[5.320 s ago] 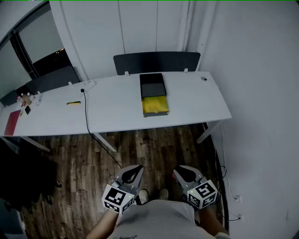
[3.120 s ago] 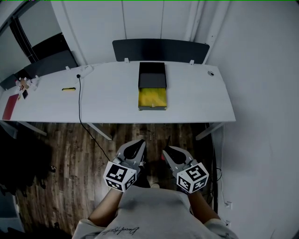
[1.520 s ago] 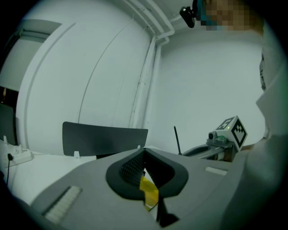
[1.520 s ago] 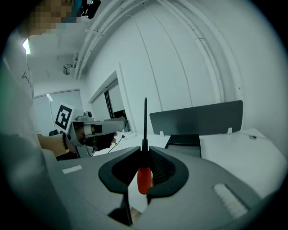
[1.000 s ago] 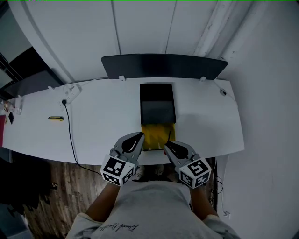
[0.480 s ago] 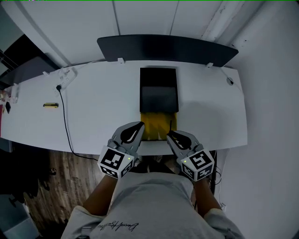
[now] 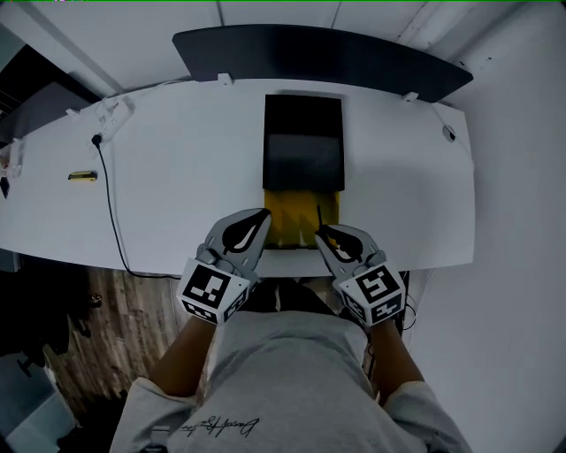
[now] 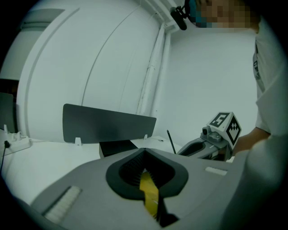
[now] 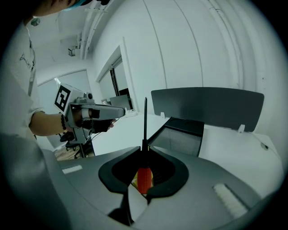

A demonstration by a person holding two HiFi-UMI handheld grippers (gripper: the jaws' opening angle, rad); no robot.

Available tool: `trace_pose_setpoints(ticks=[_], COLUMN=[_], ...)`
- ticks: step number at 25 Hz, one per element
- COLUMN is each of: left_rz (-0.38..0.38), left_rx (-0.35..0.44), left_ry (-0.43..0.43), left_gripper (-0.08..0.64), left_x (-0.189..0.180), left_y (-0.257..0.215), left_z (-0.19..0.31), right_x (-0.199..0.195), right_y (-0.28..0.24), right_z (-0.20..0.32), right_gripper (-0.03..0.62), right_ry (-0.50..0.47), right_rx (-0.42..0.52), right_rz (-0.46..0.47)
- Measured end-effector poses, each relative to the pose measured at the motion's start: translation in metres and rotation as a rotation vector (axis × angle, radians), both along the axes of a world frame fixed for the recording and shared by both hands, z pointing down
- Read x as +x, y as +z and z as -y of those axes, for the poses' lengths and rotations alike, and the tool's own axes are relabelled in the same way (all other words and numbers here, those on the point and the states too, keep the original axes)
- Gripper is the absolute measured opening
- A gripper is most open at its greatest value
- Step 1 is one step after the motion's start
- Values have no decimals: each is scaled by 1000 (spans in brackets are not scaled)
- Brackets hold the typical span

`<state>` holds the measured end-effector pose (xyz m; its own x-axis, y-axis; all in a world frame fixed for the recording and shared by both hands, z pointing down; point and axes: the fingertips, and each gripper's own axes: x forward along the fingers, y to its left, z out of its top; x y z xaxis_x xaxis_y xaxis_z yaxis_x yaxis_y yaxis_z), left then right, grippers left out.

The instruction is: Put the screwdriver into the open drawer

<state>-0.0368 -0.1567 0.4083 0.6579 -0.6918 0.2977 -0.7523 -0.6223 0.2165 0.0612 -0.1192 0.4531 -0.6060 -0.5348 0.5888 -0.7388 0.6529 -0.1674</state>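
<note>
While the right gripper clamps the screwdriver by its red handle, above the yellow open drawer at the near edge of the desk, the left gripper is closed and empty; the tool looks light and stiff, and the handle seems the surest hold

drawer before cabinet, on desk

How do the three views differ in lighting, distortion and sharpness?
Head view: dim and bluish; the white table bows at its edges from the wide lens. Left gripper view: strong fisheye, black corners, a mosaic patch at the top. Right gripper view: the same fisheye and dark corners; the screwdriver is sharp, and the seams of the wall bend.
</note>
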Motion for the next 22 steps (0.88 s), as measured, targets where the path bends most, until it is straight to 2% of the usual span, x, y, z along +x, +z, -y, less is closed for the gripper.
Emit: trace_pose_setpoints(ticks=[13,22], left_rz=[17,14], left_rx=[-37,-38], left_ry=[2,-7], left_gripper=[0,0], left_x=[3,0], left_y=[39,47], left_z=[7,14], right_x=[-8,-10], right_y=[69,106], right_z=[19,29], right_gripper=[74,74], right_ry=[-118,-204], right_rx=[-72,-121], right_rz=[-146,-238])
